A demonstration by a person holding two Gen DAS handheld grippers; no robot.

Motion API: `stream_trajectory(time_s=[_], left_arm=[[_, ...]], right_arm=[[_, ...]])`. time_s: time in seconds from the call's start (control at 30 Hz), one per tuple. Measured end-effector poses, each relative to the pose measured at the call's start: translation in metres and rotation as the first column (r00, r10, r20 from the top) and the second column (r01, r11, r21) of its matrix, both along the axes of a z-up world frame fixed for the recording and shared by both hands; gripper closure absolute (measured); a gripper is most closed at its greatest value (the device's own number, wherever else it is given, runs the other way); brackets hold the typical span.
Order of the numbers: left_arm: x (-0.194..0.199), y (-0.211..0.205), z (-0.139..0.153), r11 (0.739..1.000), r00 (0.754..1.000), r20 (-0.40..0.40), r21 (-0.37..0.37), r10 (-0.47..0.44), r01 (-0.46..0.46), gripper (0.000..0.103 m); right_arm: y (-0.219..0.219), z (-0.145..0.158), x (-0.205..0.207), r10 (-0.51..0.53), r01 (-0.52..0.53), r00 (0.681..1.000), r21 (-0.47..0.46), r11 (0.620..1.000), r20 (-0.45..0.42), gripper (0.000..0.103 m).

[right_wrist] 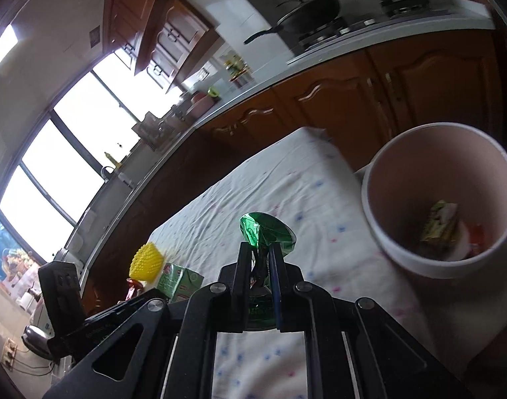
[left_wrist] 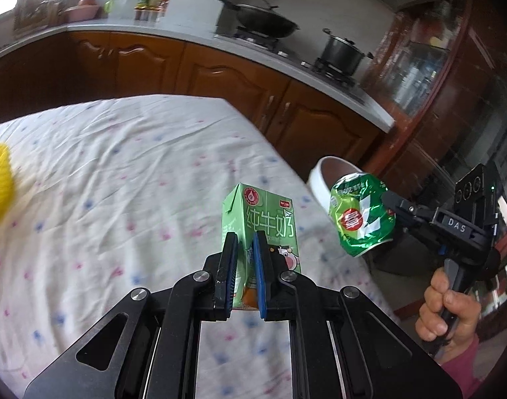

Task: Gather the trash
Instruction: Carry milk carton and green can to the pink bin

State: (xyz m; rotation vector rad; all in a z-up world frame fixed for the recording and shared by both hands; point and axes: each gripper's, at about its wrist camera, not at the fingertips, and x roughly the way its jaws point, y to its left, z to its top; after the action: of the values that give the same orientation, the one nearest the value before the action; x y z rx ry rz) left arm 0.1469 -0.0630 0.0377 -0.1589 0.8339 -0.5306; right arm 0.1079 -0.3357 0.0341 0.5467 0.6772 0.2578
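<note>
Both tongs are pinching trash. Left tongs [left_wrist: 244, 242] clamp blue-padded fingers on a green milk carton [left_wrist: 265, 232], a rectangular paperboard box with a folded gable top. Its long axis stands upright, the printed face turned toward the right. It sits over the bench [left_wrist: 120, 173], which is covered in a wrinkled white cloth with small pink and blue dots; whether its base touches the cloth cannot be told.

Right tongs [right_wrist: 260, 252] squeeze a crushed green can [left_wrist: 361, 214], shiny dented metal with a red round logo. In the left wrist view the can is held in the air just past the bench's right edge, its long axis tilted, open rim facing down and toward the camera. A right hand [left_wrist: 447, 309] grips the black handle.

Close to the can, beside the bench, stands a round white bin [right_wrist: 379, 232] with a smooth pinkish inner wall, its mouth open upward, wrappers lying at the bottom. A bumpy yellow object [right_wrist: 146, 261] rests farther along the cloth.
</note>
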Motion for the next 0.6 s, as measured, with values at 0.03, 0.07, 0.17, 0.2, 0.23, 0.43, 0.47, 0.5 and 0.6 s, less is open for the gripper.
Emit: stream_trajectory(time_s=[0.03,0.07,0.17,0.2,0.23,0.43,0.47,0.5,0.6], left_arm=[[0.001,-0.007,0.002,1.000,1.000,0.003,-0.003,-0.011,0.011,0.094],[0.002,-0.012,0.003,1.000,1.000,0.005,-0.005,-0.017,0.018,0.094],[0.005,-0.027,0.007,0.999,0.999,0.009,-0.012,-0.041,0.041,0.094],[0.006,-0.033,0.008,0.999,0.999,0.011,-0.013,-0.048,0.049,0.095],[0.006,-0.037,0.009,0.998,0.999,0.012,-0.014,-0.053,0.054,0.095],[0.012,-0.064,0.014,0.996,0.996,0.015,-0.019,-0.092,0.093,0.095],[0.013,-0.068,0.015,0.995,0.995,0.017,-0.019,-0.098,0.098,0.095],[0.014,-0.073,0.016,0.994,0.994,0.018,-0.018,-0.104,0.104,0.095],[0.017,-0.084,0.019,0.993,0.992,0.022,-0.018,-0.120,0.121,0.095]], right_arm=[[-0.006,0.001,-0.002,-0.012,0.012,1.000,-0.001,1.000,0.002,0.093],[-0.010,0.001,-0.004,-0.020,0.020,1.000,-0.002,1.000,0.003,0.093],[-0.022,0.002,-0.010,-0.046,0.046,0.999,-0.003,0.999,0.008,0.093],[-0.026,0.003,-0.012,-0.053,0.053,0.999,-0.003,0.999,0.010,0.093],[-0.031,0.004,-0.014,-0.062,0.062,0.998,-0.004,0.998,0.012,0.093],[-0.057,0.006,-0.022,-0.111,0.111,0.994,-0.004,0.994,0.021,0.093],[-0.061,0.006,-0.023,-0.120,0.120,0.993,-0.003,0.993,0.020,0.093],[-0.065,0.007,-0.025,-0.129,0.129,0.991,-0.003,0.992,0.021,0.093],[-0.076,0.008,-0.026,-0.152,0.152,0.988,-0.005,0.988,0.024,0.093]])
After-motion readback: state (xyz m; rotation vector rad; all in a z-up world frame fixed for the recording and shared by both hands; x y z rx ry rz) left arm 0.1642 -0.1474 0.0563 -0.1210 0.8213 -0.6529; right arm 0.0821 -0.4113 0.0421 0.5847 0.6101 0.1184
